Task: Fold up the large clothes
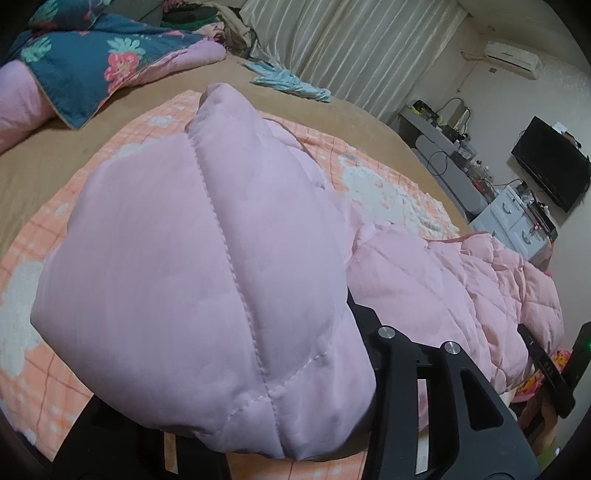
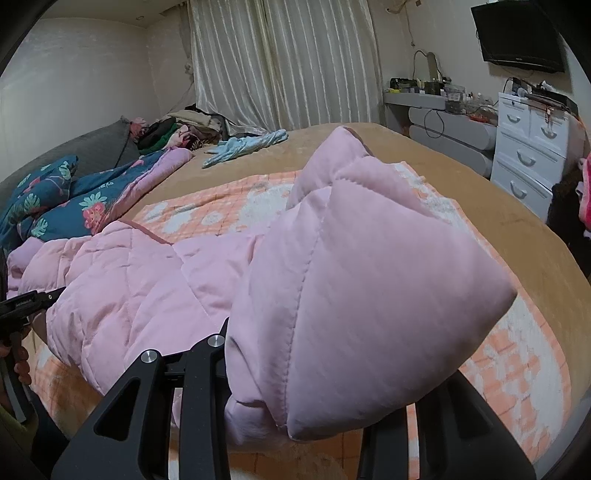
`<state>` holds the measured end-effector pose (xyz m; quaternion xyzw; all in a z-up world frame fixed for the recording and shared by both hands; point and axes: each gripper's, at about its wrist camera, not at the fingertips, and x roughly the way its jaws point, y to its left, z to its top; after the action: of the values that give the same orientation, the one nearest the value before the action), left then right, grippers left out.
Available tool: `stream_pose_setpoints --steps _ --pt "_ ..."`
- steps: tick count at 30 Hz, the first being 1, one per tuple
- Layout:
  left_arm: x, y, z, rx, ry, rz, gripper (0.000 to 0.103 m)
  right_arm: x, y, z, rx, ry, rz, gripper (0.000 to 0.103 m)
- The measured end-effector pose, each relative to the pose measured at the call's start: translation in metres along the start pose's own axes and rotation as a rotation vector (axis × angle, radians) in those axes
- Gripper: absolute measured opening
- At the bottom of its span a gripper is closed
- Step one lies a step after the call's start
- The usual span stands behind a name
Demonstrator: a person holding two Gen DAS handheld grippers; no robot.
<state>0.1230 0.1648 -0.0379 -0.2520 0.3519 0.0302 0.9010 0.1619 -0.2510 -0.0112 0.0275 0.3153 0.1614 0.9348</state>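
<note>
- Pink puffy coat [image 1: 192, 280] fills the front of the left wrist view, very close, with a stitched seam running down its middle.
- The left gripper [image 1: 332, 369] has a bunched part of the coat between its black fingers [image 1: 436, 398]. The cloth hides the tips, but the fingers look set narrow and pressed on the coat.
- In the right wrist view the right gripper [image 2: 295, 417] also has a fat fold of the same coat [image 2: 369, 295] between its fingers [image 2: 155, 402], set narrow and closed on it. Its tips are hidden too.
- The rest of the coat, with diamond stitching, lies stretched between the two grippers.
- The coat rests on an orange checked blanket [image 1: 33, 373] with white flower shapes.
- The blanket lies on a big bed with a tan cover [image 2: 517, 221].
- At the far left of the right wrist view, a hand [image 2: 18, 365] holds the other gripper's handle.
- A dark blue flowered quilt [image 2: 55, 206] is bunched at the far side of the bed.
- A small light blue cloth [image 2: 247, 146] lies near the striped curtain [image 2: 280, 62].
- A white drawer chest [image 2: 528, 147] stands under a dark screen [image 2: 517, 33] on the wall.
</note>
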Motion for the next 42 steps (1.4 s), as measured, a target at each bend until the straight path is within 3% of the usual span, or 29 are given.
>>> stream_pose_setpoints --steps 14,23,33,35,39,42 --pt "0.015 0.017 -0.019 -0.015 0.033 0.028 0.043 0.025 -0.012 -0.013 0.075 0.084 -0.016 0.037" --pt "0.027 0.017 -0.025 -0.003 0.044 0.061 0.047 0.057 -0.026 -0.026 0.148 0.154 -0.028 0.048" --pt "0.029 0.017 -0.031 -0.009 0.049 0.070 0.050 0.069 -0.045 -0.042 0.252 0.188 -0.003 0.065" --pt "0.028 0.016 -0.031 -0.004 0.052 0.074 0.051 0.067 -0.047 -0.043 0.265 0.196 -0.011 0.070" --pt "0.024 0.014 -0.034 0.005 0.058 0.083 0.054 0.054 -0.050 -0.047 0.270 0.196 -0.062 0.093" --pt "0.019 0.016 -0.034 0.002 0.066 0.085 0.058 0.043 -0.050 -0.049 0.263 0.193 -0.061 0.094"
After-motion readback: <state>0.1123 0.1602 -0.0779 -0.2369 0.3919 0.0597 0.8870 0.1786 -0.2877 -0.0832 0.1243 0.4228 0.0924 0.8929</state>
